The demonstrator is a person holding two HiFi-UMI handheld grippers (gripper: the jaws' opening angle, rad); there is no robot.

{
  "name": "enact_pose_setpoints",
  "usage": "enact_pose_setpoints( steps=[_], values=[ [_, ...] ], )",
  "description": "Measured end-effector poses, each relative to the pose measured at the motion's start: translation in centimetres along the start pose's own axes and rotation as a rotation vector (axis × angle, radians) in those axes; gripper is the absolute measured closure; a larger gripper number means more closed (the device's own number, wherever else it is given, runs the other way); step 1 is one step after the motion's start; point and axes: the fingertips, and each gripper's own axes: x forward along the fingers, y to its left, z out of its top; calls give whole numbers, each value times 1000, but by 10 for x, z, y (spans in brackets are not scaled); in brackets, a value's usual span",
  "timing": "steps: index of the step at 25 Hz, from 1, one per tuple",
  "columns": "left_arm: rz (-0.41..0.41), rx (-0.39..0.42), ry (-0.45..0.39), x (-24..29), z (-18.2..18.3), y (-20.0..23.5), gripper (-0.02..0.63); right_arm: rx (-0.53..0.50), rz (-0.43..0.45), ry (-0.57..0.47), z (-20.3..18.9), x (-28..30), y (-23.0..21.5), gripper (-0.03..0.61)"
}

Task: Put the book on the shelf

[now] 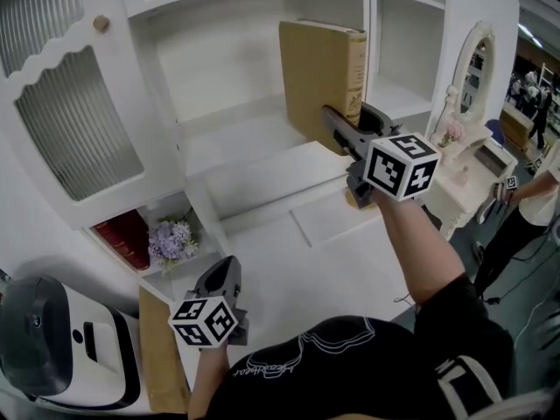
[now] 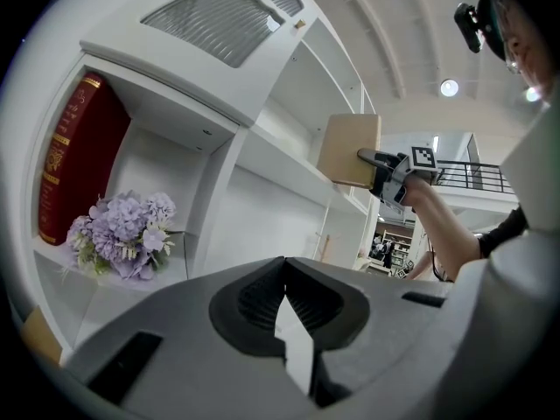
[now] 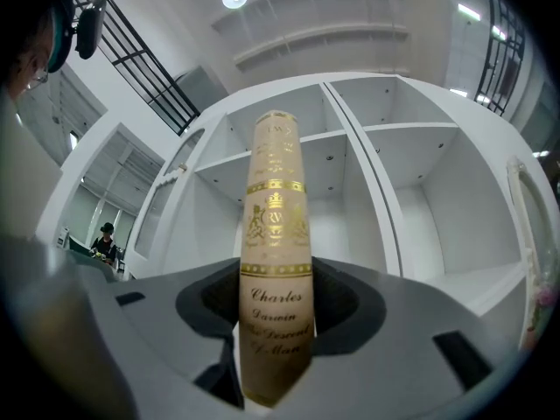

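A tan book (image 1: 319,81) with gilt lettering on its spine (image 3: 275,261) stands upright in front of an open compartment of the white shelf unit (image 1: 254,125). My right gripper (image 1: 343,134) is shut on the book's lower edge and holds it up at shelf height; the left gripper view shows the book (image 2: 349,150) raised too. Whether the book touches the shelf board I cannot tell. My left gripper (image 1: 224,280) hangs low near the person's body, its jaws shut with nothing between them.
A dark red book (image 1: 125,239) and a bunch of purple flowers (image 1: 172,241) fill a low compartment on the left. A cabinet door with ribbed glass (image 1: 70,121) stands above them. A white dressing table with an oval mirror (image 1: 472,73) is at right, another person (image 1: 525,208) beside it.
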Motion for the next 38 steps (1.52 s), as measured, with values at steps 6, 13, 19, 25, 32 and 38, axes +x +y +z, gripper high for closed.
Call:
enact_pose_setpoints(
  steps=[6, 13, 19, 25, 32, 38],
  values=[
    [-3, -14, 18, 6, -7, 8, 612, 3, -22, 55, -11, 29, -5, 376],
    [11, -48, 18, 6, -16, 20, 612, 29, -61, 80, -22, 56, -10, 374],
    [19, -65, 25, 1, -17, 27, 612, 23, -90, 140, -30, 79, -14, 373],
    [23, -64, 22, -2, -15, 31, 612, 24, -100, 211, -39, 98, -17, 371],
    [31, -61, 24, -8, -13, 34, 612, 28, -102, 247, -44, 107, -21, 365],
    [29, -55, 26, -12, -11, 29, 611, -20, -53, 198, -35, 98, -14, 307]
  ],
)
